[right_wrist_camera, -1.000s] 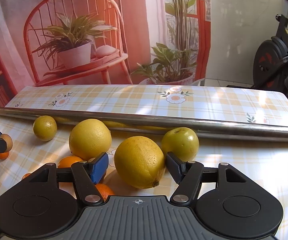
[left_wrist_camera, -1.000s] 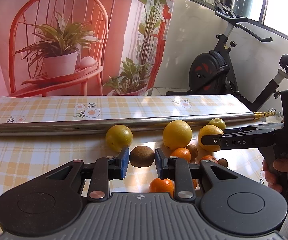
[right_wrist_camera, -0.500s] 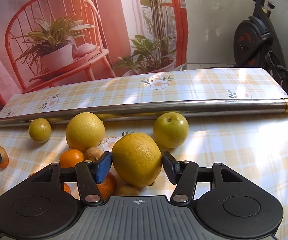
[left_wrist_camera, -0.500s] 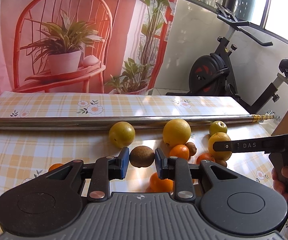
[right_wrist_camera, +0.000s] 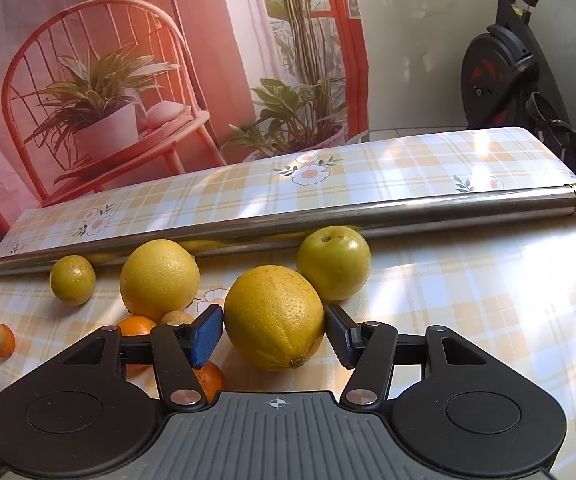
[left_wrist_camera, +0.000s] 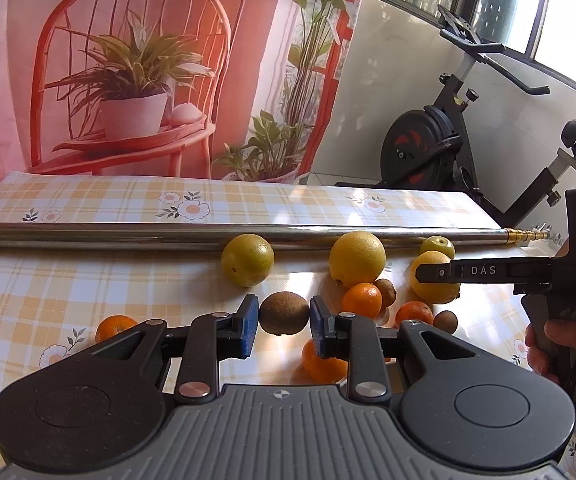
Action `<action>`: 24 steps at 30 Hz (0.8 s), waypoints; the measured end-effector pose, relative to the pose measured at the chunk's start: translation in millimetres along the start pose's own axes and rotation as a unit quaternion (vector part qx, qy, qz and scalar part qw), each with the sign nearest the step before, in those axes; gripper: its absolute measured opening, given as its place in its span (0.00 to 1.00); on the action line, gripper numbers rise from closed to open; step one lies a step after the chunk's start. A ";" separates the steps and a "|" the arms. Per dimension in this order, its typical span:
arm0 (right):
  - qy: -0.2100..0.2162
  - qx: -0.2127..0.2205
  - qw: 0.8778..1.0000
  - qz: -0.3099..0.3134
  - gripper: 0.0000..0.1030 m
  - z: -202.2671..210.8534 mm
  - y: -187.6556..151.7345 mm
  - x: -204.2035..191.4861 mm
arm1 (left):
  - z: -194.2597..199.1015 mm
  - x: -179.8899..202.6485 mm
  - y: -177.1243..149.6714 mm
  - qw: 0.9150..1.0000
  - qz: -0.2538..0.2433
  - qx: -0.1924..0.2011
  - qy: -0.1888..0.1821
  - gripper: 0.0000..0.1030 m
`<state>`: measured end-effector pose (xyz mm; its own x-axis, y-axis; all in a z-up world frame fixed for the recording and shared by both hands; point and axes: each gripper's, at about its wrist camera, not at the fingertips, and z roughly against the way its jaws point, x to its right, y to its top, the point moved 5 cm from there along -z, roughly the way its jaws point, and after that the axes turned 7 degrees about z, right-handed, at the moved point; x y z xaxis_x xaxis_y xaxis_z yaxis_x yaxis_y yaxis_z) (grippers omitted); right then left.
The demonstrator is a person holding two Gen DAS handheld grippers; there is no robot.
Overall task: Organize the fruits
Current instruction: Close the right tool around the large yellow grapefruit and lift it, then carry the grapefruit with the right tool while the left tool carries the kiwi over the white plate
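Note:
My left gripper (left_wrist_camera: pixel 283 320) is shut on a brown kiwi (left_wrist_camera: pixel 283 313) and holds it above the checked tablecloth (left_wrist_camera: pixel 47 280). My right gripper (right_wrist_camera: pixel 273 330) is shut on a large yellow lemon (right_wrist_camera: pixel 273 316), lifted off the cloth; the lemon (left_wrist_camera: pixel 434 282) also shows in the left wrist view behind the right gripper's finger. Below lie a big yellow orange (left_wrist_camera: pixel 356 258), a green-yellow orange (left_wrist_camera: pixel 247 260), a green apple (right_wrist_camera: pixel 334 262), several small mandarins (left_wrist_camera: pixel 362 300) and brown kiwis (left_wrist_camera: pixel 445 321).
A long steel pole (left_wrist_camera: pixel 127 234) lies across the table behind the fruit. One mandarin (left_wrist_camera: pixel 113 327) sits apart at the left. A printed backdrop hangs behind the table; an exercise bike (left_wrist_camera: pixel 448 144) stands at the right.
Both grippers have risen and pulled back with their fruit. The left one carried the kiwi leftward; a mandarin at the left came into view. The right gripper lifted the lemon clear of the pile.

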<state>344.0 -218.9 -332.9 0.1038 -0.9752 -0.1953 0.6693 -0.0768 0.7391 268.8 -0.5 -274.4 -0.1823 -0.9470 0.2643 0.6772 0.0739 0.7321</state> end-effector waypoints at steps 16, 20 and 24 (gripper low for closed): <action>-0.004 0.018 0.999 -0.043 0.50 24.0 -7.2 5.4 | 21.6 -0.5 -8.9 1.000 0.002 0.005 -0.006 0.28; 0.001 0.028 0.998 -0.047 0.50 48.5 -12.8 3.8 | 31.5 3.7 -15.1 1.000 -0.001 0.004 -0.004 0.28; 0.009 0.026 0.998 -0.053 0.50 70.3 -21.2 -3.2 | 43.8 7.5 -22.7 1.000 -0.005 0.002 -0.001 0.28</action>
<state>277.7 -228.8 -302.6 0.0473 -0.9573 -0.2851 0.6374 -0.1908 0.7466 220.9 4.4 -261.5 -0.1907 -0.9468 0.2591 0.6723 0.0664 0.7373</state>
